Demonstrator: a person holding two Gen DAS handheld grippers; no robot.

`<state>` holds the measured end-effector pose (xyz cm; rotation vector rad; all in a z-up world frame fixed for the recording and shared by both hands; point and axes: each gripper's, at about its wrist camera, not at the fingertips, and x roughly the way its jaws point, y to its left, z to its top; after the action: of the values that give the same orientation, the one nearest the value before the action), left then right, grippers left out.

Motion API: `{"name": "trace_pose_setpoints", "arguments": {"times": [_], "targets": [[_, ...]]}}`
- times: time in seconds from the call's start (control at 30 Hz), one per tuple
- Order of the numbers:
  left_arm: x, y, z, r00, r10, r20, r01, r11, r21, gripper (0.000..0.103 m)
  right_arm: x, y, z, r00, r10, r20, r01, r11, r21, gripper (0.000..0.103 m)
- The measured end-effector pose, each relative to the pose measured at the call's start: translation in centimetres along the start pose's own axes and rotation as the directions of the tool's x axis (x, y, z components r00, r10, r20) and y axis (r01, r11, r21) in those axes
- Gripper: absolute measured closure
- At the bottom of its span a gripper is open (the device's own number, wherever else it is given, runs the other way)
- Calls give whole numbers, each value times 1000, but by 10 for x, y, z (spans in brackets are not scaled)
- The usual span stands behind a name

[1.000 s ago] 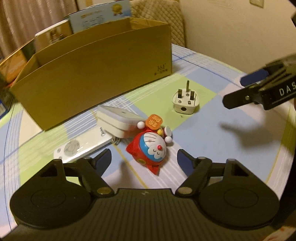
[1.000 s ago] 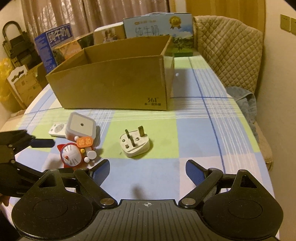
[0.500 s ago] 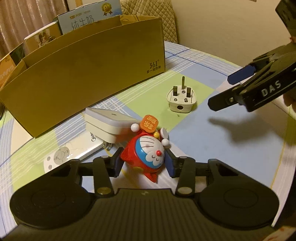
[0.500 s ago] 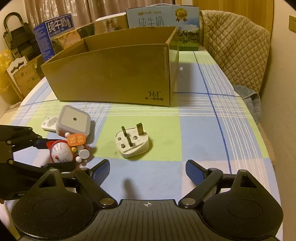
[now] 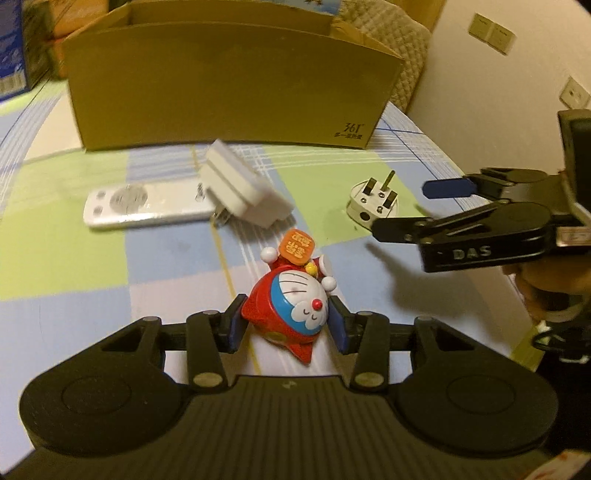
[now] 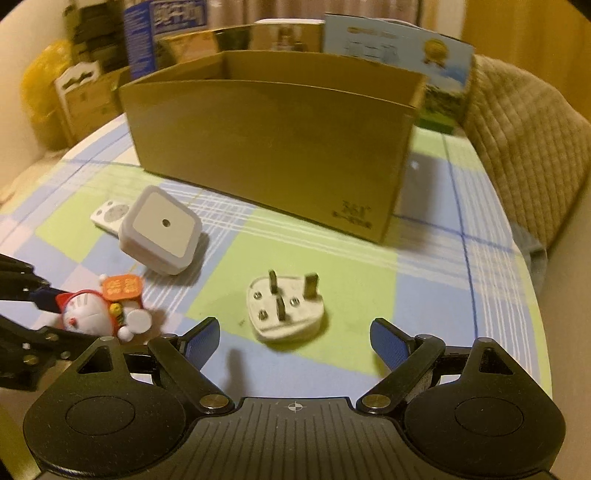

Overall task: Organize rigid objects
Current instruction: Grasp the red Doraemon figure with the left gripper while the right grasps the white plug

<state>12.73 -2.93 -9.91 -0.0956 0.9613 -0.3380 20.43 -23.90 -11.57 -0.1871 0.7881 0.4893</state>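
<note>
My left gripper [image 5: 286, 325] is shut on a red and blue Doraemon toy [image 5: 291, 306], its pads on both sides of the toy's body; the toy also shows at the left of the right wrist view [image 6: 92, 314]. My right gripper [image 6: 295, 341] is open and empty, just short of a white three-pin plug [image 6: 286, 310] lying pins-up on the checked cloth; the plug also shows in the left wrist view [image 5: 373, 203]. A white square adapter [image 5: 240, 184] leans on a white remote [image 5: 144, 205]. An open cardboard box [image 6: 273, 147] stands behind them.
Milk cartons [image 6: 399, 48] and other boxes stand behind the cardboard box. A quilted chair back [image 6: 524, 147] is at the right, past the round table's edge [image 6: 532, 295]. A wall with switches [image 5: 491, 33] is to the right.
My left gripper went from open to shut on the Doraemon toy and turned toward the box. My right gripper moved closer to the white plug, still open.
</note>
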Motion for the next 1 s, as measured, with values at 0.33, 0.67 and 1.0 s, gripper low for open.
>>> {"name": "trace_pose_setpoints", "arguments": {"times": [0.33,0.67,1.0], "targets": [[-11,4,-1,1000,7,6,-6,999,-36,63,30,-1,6,1000,15,-15,-16,999,-40,43],[-22,6,-2,1000,9,28,-8,998,-55,63,17,6,6,1000,12,-14,-12,1000,6,56],[-55,7,13,996,16,88,-10,997,-72,63,-42,23,6,998,2,63,-2,1000,1,56]]}}
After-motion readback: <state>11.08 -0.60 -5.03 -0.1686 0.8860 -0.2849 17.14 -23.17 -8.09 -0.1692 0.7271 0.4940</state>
